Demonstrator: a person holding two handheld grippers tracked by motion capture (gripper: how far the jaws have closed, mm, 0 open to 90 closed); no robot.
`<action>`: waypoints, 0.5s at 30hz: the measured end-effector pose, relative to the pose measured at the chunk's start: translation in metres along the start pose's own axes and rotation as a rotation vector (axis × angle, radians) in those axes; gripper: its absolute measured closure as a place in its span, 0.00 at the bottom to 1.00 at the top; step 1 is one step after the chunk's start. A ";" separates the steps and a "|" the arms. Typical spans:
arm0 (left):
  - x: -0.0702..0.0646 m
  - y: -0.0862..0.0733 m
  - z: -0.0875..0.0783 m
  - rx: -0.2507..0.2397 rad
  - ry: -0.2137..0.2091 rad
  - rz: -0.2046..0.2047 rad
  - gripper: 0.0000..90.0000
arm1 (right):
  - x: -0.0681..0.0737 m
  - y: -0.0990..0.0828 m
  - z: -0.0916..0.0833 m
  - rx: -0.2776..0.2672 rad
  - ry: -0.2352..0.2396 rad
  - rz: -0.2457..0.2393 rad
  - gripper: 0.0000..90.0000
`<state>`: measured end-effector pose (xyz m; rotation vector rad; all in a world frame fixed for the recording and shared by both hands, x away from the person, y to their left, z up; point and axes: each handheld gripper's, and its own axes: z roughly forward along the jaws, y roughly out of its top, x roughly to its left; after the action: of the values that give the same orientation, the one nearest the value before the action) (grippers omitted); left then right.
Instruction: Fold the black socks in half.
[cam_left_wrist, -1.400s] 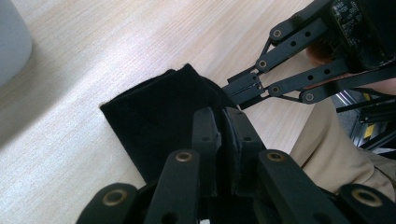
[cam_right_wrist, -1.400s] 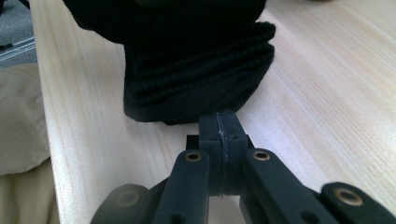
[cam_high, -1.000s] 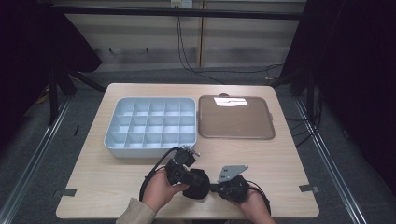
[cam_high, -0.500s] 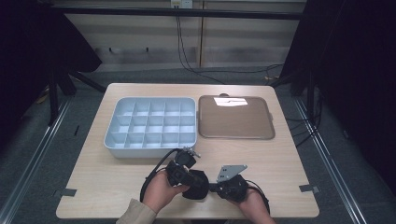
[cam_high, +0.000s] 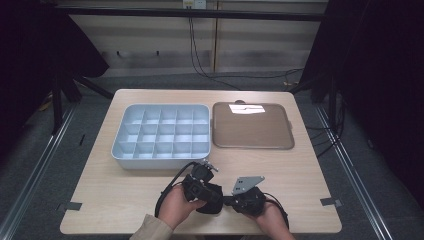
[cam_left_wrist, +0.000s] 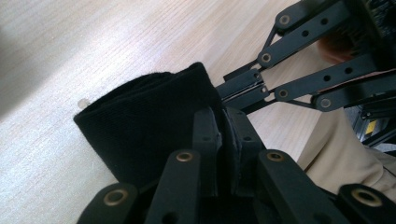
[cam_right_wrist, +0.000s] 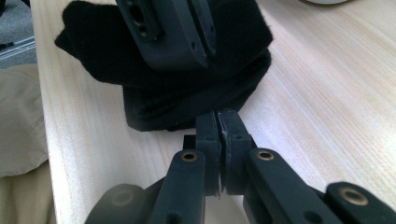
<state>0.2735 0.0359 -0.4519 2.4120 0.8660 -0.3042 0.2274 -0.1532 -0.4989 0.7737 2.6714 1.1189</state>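
- Folded black knit cloth (cam_high: 212, 197) lying on wooden table (cam_high: 310, 185), near front edge, well clear of the trays, between the two grippers.
- Left gripper (cam_left_wrist: 223, 140) clenched on the cloth: in left gripper view jaws pressed together w/ fabric edge pinched between pads, rest of cloth (cam_left_wrist: 144, 126) bulging out to the left.
- Right gripper (cam_right_wrist: 218, 135) jaws closed tight, tips right at lower edge of the cloth (cam_right_wrist: 187, 100); can't tell if any fabric caught between pads or just touching.
- In right gripper view, left gripper's jaws (cam_right_wrist: 180, 32) coming down on top of cloth from above.
- In high view, left hand (cam_high: 175, 207) and right hand (cam_high: 270, 220) side by side at table front, grippers pointing toward each other, nearly touching at the cloth.
- Pale blue compartment tray (cam_high: 120, 145) farther back on left half of table, just beside brown flat tray (cam_high: 252, 130) on the right.
- Beige sleeve (cam_high: 150, 229) at bottom left.
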 end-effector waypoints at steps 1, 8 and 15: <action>0.000 0.000 0.001 0.003 -0.001 -0.001 0.93 | 0.000 0.000 0.000 0.001 -0.002 0.001 0.97; 0.002 -0.001 0.004 0.014 0.006 0.007 0.93 | -0.005 -0.001 -0.006 -0.013 -0.018 0.011 0.97; 0.003 -0.002 0.007 0.012 0.018 0.018 0.93 | -0.006 -0.003 -0.007 -0.009 -0.025 0.017 0.96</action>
<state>0.2742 0.0343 -0.4591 2.4357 0.8515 -0.2821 0.2289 -0.1630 -0.4964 0.8044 2.6429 1.1162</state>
